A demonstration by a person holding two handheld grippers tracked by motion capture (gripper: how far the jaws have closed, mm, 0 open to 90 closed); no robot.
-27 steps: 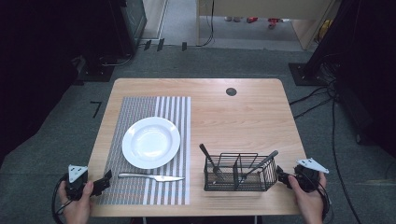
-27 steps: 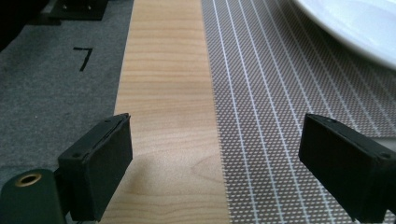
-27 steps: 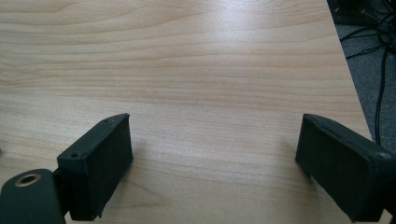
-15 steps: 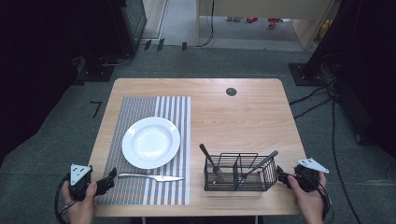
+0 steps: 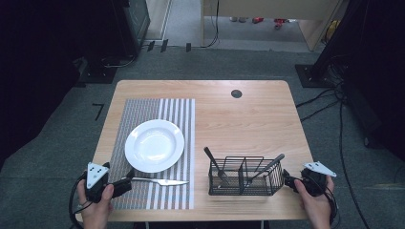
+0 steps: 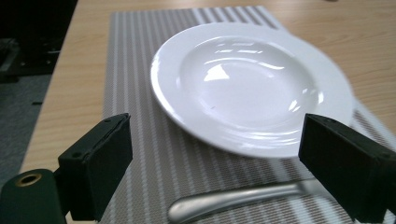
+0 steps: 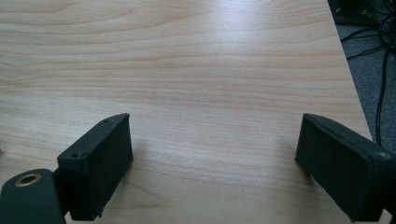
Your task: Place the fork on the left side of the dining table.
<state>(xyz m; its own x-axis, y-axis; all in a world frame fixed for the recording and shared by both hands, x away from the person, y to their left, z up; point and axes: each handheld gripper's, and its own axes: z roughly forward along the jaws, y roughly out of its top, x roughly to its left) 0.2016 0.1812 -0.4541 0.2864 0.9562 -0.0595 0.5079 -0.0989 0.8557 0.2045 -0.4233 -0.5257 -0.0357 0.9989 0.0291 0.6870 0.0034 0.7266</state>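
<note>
A white plate (image 5: 154,145) rests on a striped grey placemat (image 5: 143,109). Just in front of it on the mat lies a metal table knife (image 5: 160,181), handle to the left. My left gripper (image 5: 125,181) is at the mat's front left, open, its tips right at the end of the knife handle. In the left gripper view the knife handle (image 6: 243,200) lies low between the wide-apart jaws of the left gripper (image 6: 217,135), untouched, with the plate (image 6: 252,88) beyond. My right gripper (image 5: 285,177) is open at the table's front right, and the right gripper (image 7: 215,130) has bare wood between its jaws.
A black wire cutlery caddy (image 5: 243,175) stands at the front right, holding utensils with dark handles, just left of my right gripper. A round black grommet (image 5: 236,93) sits near the wooden table's (image 5: 248,124) far edge. Cables run over the floor to the right.
My left gripper has slid to the right along the table's front edge, up to the knife handle. The right gripper has stayed where it was.
</note>
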